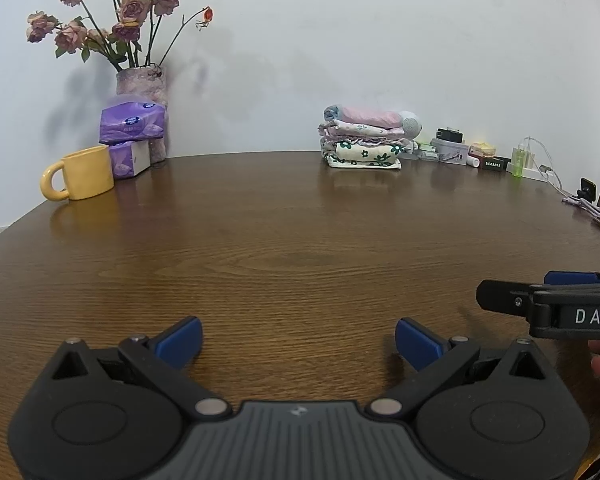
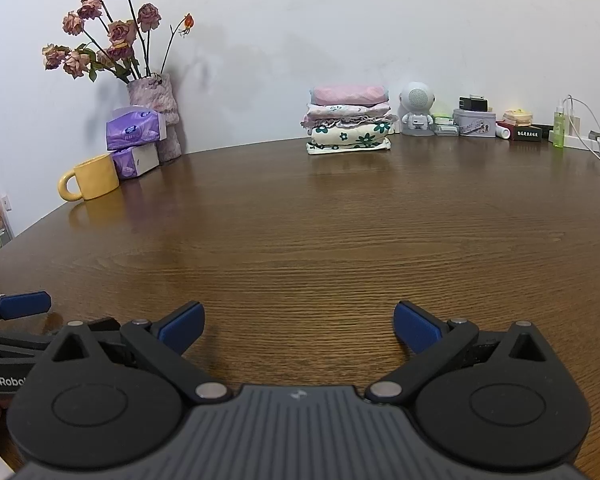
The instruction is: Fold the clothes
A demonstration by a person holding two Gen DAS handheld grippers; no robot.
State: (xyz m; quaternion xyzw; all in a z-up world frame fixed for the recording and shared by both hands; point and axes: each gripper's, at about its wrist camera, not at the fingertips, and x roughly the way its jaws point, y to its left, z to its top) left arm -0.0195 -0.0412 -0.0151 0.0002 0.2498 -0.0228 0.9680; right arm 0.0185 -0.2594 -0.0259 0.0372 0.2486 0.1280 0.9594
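A stack of folded clothes (image 1: 364,142) (image 2: 350,124) sits at the far edge of the brown wooden table (image 1: 292,248) (image 2: 320,232), against the wall. A pink piece lies on top and a cream one with green flowers lower down. My left gripper (image 1: 298,342) hovers low over the near part of the table, open, nothing between its blue pads. My right gripper (image 2: 299,326) is also open and empty, beside the left one. Each gripper shows at the edge of the other's view: the right gripper (image 1: 548,300) and the left gripper (image 2: 16,312). No loose garment lies in front of them.
At the back left stand a yellow mug (image 1: 80,174) (image 2: 92,178), purple tissue packs (image 1: 134,124) (image 2: 136,126) and a vase of dried roses (image 1: 140,84) (image 2: 154,96). A small white robot-shaped speaker (image 2: 417,110), tins, a green bottle (image 2: 559,124) and cables line the back right.
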